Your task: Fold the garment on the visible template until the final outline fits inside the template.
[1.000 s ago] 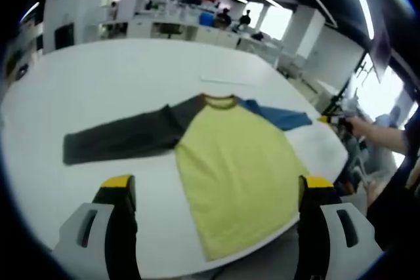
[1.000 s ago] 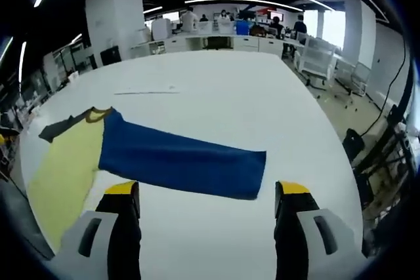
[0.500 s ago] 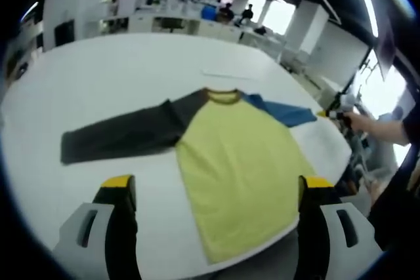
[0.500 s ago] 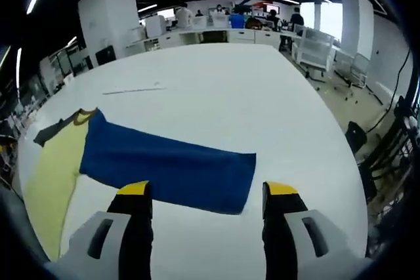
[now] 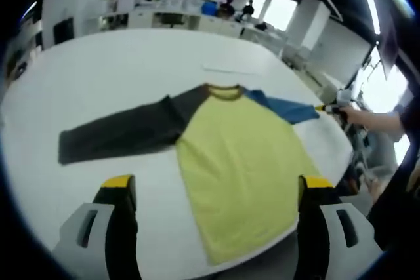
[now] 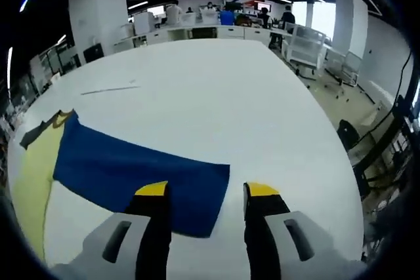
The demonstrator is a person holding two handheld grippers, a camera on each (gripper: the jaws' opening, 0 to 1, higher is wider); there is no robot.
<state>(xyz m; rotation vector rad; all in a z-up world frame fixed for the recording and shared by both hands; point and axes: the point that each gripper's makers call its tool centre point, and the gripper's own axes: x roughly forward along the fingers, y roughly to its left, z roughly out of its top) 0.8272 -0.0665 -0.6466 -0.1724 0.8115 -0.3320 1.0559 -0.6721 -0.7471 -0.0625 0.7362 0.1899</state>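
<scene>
Right gripper view, gripper (image 6: 201,191) half-closed over blue sleeve (image 6: 134,172) cuff edge, empty-jawed.

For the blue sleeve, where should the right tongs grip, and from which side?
Probably at the cuff end of the blue sleeve, coming in from the outer end. It lies flat and straight out from the yellow body, and the right tongs already straddle that cuff edge, jaws apart.

Garment (image 5: 230,155) flat on table (image 5: 98,70), sleeve end (image 6: 197,195) seemingly between right jaws.
</scene>
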